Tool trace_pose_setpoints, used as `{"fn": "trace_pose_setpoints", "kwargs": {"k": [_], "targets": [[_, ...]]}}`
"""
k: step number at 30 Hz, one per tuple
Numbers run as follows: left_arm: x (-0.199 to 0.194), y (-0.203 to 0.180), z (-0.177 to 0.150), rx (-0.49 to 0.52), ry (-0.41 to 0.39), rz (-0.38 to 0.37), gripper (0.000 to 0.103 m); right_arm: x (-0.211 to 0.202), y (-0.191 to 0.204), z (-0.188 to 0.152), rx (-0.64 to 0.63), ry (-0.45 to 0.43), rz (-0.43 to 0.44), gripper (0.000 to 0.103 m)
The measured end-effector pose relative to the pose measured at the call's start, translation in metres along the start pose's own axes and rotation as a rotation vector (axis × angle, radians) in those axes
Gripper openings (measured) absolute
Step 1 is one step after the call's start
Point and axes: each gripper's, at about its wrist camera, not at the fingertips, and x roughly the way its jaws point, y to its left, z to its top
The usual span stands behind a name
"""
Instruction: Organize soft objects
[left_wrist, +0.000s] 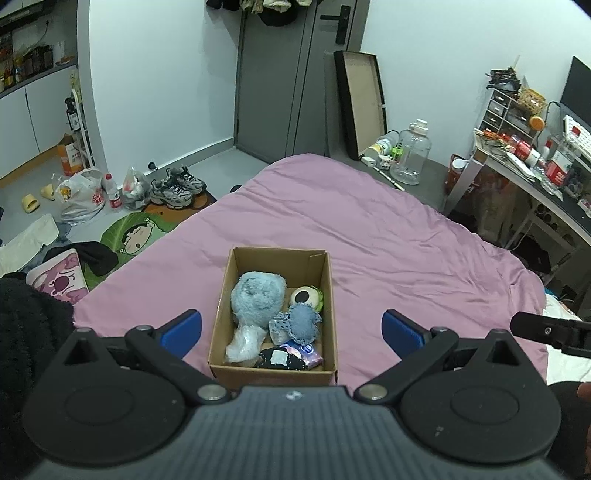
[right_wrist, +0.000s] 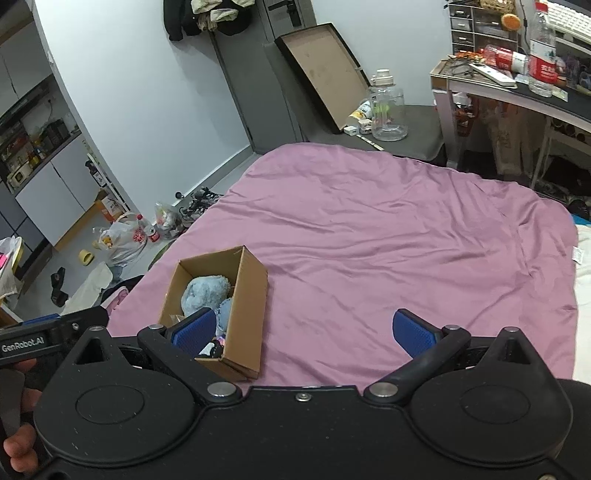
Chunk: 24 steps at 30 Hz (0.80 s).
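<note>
Left gripper (left_wrist: 291, 328) spread wide and empty, cardboard box (left_wrist: 325, 295) of soft toys just ahead between its fingers on the pink bed (left_wrist: 406, 240), long axis running straight away, right gripper (right_wrist: 306, 332) spread too, box at its left finger, "GenRobot.AI" readable on the left gripper's body.

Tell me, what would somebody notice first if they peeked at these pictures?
Probably the big pink bedspread filling the middle, with a small cardboard box sitting on it near the front. Inside the box, a fluffy light blue plush stands out at the back, beside a round toy eyeball. Both grippers, left and right, hang open and empty.
</note>
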Motion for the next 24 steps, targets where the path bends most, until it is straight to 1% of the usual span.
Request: {"fn": "trace_pose_setpoints", "kwargs": {"k": [4, 7, 12, 15, 20, 24], "targets": [[-0.013, -0.003, -0.004, -0.001, -0.016, -0.010, 0.103, -0.014, -0.002, -0.006, 0.004, -0.021, 0.003, 0.103], [-0.021, -0.003, -0.006, 0.001, -0.032, -0.002, 0.103, -0.025, -0.003, -0.008, 0.003, -0.046, -0.005, 0.103], [-0.037, -0.004, -0.012, 0.001, -0.058, 0.003, 0.103, -0.043, 0.000, -0.010, -0.025, -0.078, 0.011, 0.103], [-0.048, -0.006, -0.016, 0.009, -0.070, 0.005, 0.103, -0.050, 0.001, -0.011, -0.029, -0.075, 0.009, 0.103], [-0.062, -0.006, -0.023, 0.005, -0.091, 0.007, 0.103, -0.059, 0.004, -0.019, -0.055, -0.071, -0.021, 0.103], [-0.069, -0.006, -0.030, -0.002, -0.102, 0.012, 0.103, -0.067, 0.004, -0.027, -0.068, -0.068, -0.003, 0.103]]}}
